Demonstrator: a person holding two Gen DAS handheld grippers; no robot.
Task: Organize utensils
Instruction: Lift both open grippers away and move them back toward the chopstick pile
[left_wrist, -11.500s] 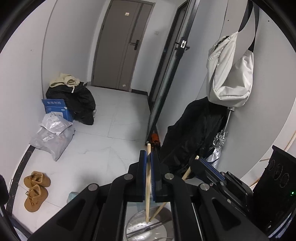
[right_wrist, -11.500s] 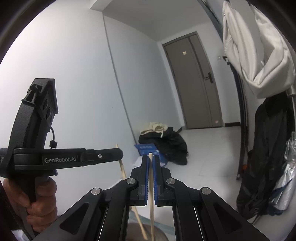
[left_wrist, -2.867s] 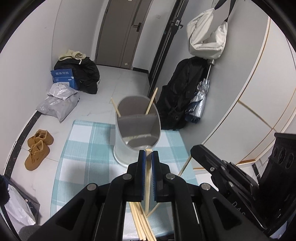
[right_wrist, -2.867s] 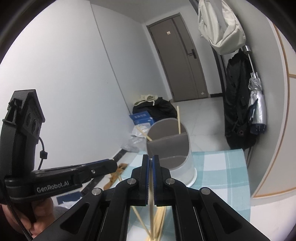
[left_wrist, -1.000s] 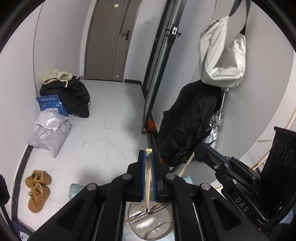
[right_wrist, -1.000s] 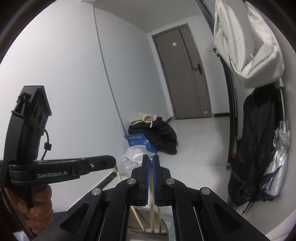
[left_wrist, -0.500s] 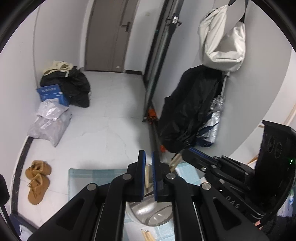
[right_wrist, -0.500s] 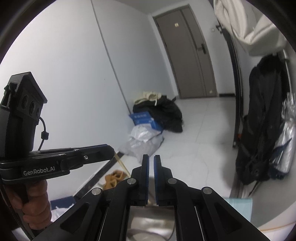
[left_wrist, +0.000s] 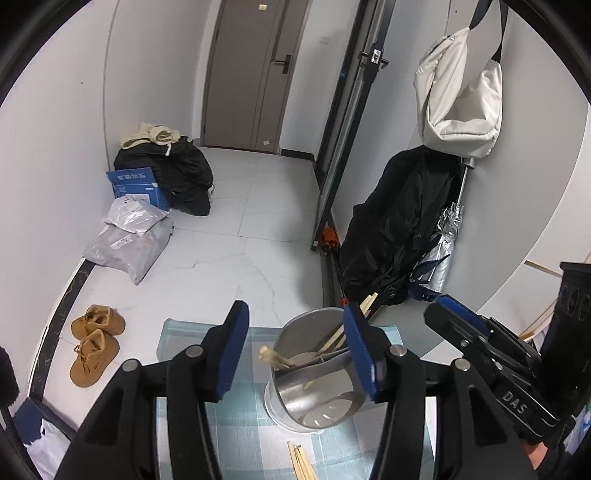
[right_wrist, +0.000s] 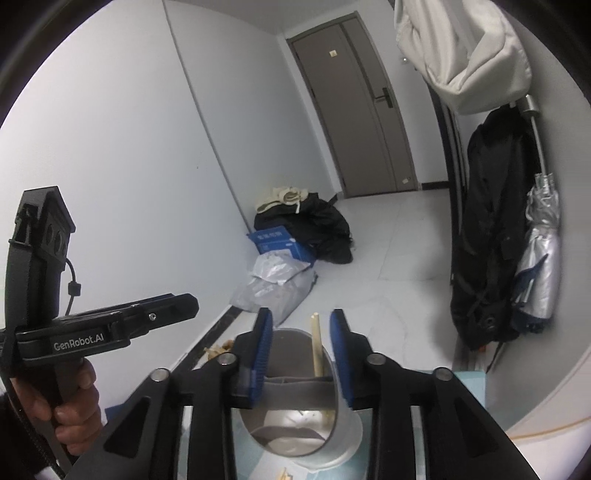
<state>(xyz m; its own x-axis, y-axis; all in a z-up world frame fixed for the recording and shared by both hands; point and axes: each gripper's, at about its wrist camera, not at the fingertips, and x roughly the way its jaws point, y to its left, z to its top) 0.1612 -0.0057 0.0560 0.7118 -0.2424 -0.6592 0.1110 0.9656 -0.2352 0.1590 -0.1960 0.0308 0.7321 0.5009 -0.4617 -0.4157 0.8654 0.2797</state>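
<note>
A steel utensil holder (left_wrist: 310, 325) stands on a blue checked cloth (left_wrist: 184, 332), with several wooden chopsticks (left_wrist: 334, 339) leaning inside it. My left gripper (left_wrist: 295, 325) hovers above the holder; its jaws are opening and nothing is between the pads. More chopsticks (left_wrist: 301, 461) lie loose on the cloth near me. In the right wrist view, my right gripper (right_wrist: 301, 332) is over the holder (right_wrist: 291, 343), jaws opening. One chopstick (right_wrist: 317, 347) stands in the holder between the pads, touching neither. Each gripper shows in the other's view: right gripper (left_wrist: 454, 314), left gripper (right_wrist: 184, 306).
Beyond the table lies a tiled floor with brown shoes (left_wrist: 96, 343), grey parcels (left_wrist: 129, 243) and a blue box (left_wrist: 136, 184). A black coat (left_wrist: 399, 229), a silver umbrella (left_wrist: 439, 254) and a white bag (left_wrist: 458, 96) hang on the right wall. A hand (right_wrist: 74, 406) grips the left tool.
Both grippers were shut on a chopstick a second ago and have since opened. The chopsticks have dropped into the holder. Both views now look lower, showing the holder.
</note>
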